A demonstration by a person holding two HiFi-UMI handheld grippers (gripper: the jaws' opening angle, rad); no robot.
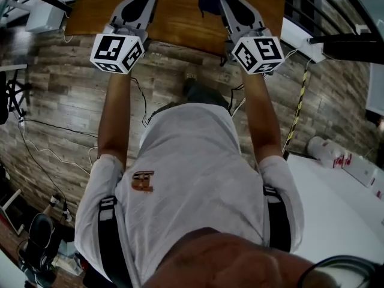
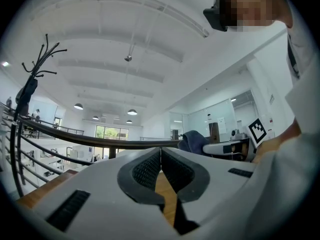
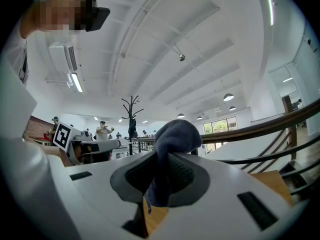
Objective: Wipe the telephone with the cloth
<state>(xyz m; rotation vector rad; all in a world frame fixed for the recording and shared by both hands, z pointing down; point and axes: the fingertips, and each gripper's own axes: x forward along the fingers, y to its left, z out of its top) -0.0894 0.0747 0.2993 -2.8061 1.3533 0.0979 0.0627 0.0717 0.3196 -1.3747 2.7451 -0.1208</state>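
Cloth (image 3: 175, 134) sits pinched in right tongs (image 3: 161, 156); left tongs (image 2: 161, 151) closed, empty, seemingly above the table (image 1: 180, 17).

no legible text; orange logo (image 1: 143, 180) on shirt (image 1: 198, 155) perhaps letters, unreadable

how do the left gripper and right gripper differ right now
The left gripper is shut on nothing; the right gripper is clamped on a dark blue cloth. In the head view the left gripper's tip shows bare, while the cloth bunches over the right gripper's tip. Both reach out over the wooden table.
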